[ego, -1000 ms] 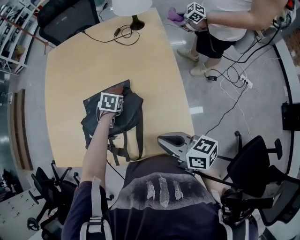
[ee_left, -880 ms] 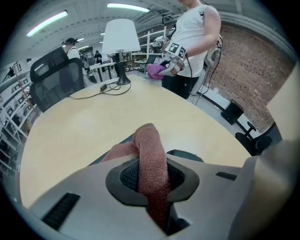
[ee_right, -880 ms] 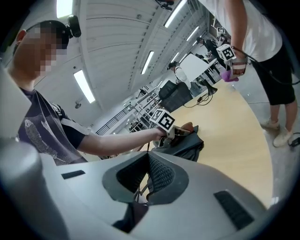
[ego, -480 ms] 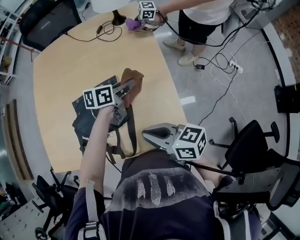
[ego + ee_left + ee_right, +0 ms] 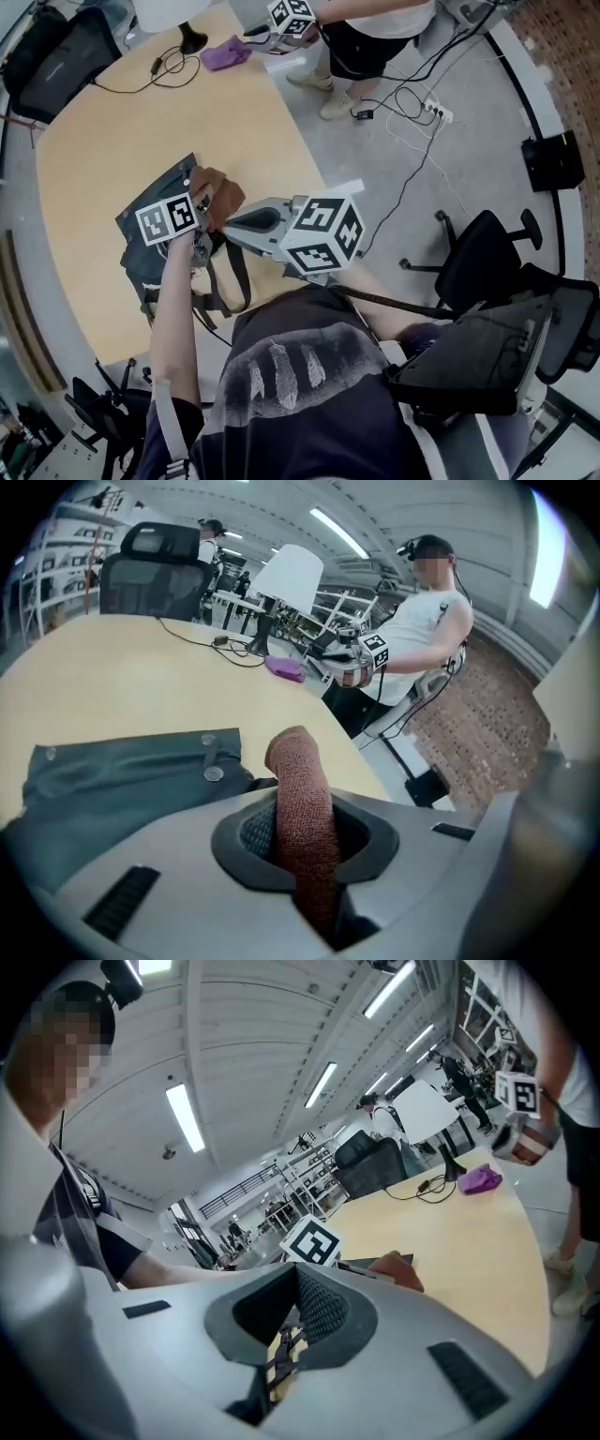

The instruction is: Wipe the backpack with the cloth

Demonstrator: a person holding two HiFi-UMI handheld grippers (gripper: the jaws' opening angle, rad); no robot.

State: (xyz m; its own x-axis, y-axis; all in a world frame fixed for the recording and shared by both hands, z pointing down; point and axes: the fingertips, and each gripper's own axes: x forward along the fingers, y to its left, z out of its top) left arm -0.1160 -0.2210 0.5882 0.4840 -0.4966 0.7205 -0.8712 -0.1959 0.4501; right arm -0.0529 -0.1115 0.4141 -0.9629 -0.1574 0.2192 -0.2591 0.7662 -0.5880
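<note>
A dark grey backpack lies flat near the front edge of the wooden table, its straps hanging over the edge. My left gripper is over the bag's right side, shut on a brown cloth. In the left gripper view the cloth stands up as a rolled fold out of the gripper, with the backpack lying to the left behind it. My right gripper points at the cloth from the right, close to it, shut and holding nothing.
Another person stands at the table's far side holding a gripper. A purple cloth, a lamp and its cable are at the far end. Office chairs and floor cables are to the right.
My left gripper has moved with the brown cloth from the middle of the backpack to its right edge. My right gripper has come in close beside it. The purple cloth now lies on the table.
</note>
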